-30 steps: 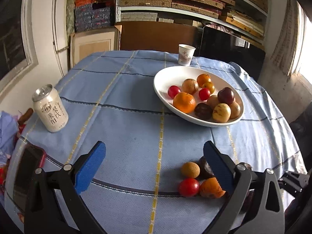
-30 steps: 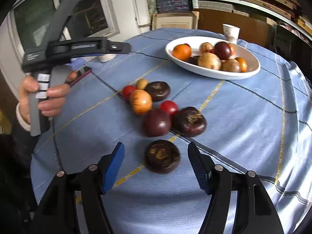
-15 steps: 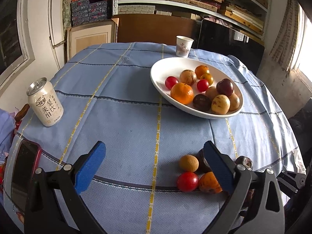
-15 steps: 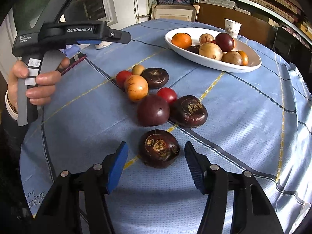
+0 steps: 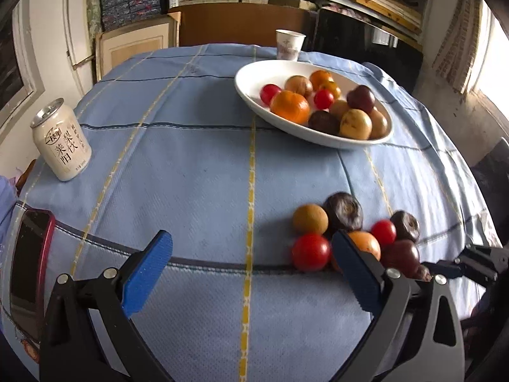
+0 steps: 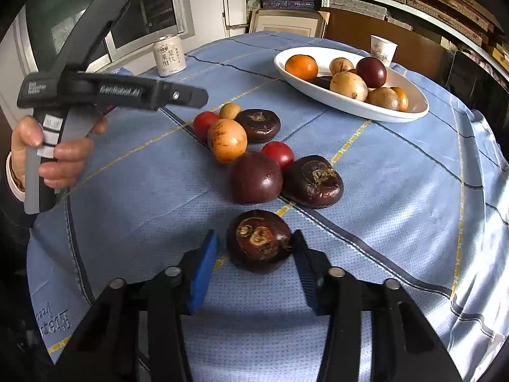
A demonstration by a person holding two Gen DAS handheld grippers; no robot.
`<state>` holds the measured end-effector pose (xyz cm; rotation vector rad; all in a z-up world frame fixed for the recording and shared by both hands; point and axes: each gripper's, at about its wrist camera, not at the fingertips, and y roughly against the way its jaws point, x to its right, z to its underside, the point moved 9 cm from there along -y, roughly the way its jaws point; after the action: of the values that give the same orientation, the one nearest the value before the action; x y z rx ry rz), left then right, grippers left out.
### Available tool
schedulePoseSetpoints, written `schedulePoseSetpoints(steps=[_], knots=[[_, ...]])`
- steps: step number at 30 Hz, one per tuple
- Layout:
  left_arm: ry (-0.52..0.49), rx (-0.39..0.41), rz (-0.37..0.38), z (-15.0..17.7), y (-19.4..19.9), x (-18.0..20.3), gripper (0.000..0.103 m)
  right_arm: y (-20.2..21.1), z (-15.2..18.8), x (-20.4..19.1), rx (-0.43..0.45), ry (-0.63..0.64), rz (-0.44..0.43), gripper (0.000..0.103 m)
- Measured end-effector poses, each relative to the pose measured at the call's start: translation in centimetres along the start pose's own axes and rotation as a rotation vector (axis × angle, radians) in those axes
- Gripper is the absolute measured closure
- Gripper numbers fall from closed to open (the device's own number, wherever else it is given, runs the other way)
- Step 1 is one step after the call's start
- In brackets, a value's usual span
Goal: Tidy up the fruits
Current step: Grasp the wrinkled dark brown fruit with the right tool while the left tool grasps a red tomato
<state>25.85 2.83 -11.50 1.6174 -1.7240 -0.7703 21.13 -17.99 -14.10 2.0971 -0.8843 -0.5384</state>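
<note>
A white oval bowl (image 5: 251,90) holds several fruits at the far right of the blue tablecloth; it also shows in the right wrist view (image 6: 416,109). A cluster of loose fruits lies on the cloth: a red tomato (image 5: 310,251), a tan round fruit (image 5: 310,219), dark mangosteens (image 5: 343,211). My right gripper (image 6: 254,265) is open around a dark mangosteen (image 6: 259,240), right pad touching it, left pad just apart. My left gripper (image 5: 251,273) is open and empty above the cloth, left of the cluster; it shows as a black tool (image 6: 108,90) in the right wrist view.
A drink can (image 5: 62,140) stands at the left. A red-cased phone (image 5: 28,267) lies at the near left edge. A paper cup (image 5: 288,44) stands behind the bowl. Shelves and boxes are behind the table.
My right gripper has moved forward and narrowed around the nearest mangosteen. My left gripper has drawn back and shifted a little, with its jaws unchanged.
</note>
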Motion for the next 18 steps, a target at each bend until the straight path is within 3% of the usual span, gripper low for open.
schedulePoseSetpoints(steps=[7,10,11,12,15,18], knots=[[-0.143,0.013,0.031,1.7,0.2,1.8,0.005,0.1,0.1,0.4,0.002,-0.030,-0.013,0.061],[-0.159,0.013,0.074,1.9,0.2,2.4,0.005,0.0,0.1,0.4,0.000,-0.028,-0.011,0.061],[-0.152,0.008,0.090,1.8,0.1,2.4,0.008,0.0,0.1,0.4,0.000,-0.029,-0.011,0.061],[-0.148,0.002,0.098,1.9,0.0,2.4,0.021,0.0,0.0,0.4,0.000,-0.027,-0.010,0.061],[-0.128,-0.045,0.124,2.2,-1.0,2.3,0.038,0.0,0.1,0.2,0.000,-0.022,-0.003,0.061],[-0.125,-0.066,0.148,2.3,-1.5,2.4,0.043,0.0,0.1,0.3,0.000,-0.021,-0.002,0.061]])
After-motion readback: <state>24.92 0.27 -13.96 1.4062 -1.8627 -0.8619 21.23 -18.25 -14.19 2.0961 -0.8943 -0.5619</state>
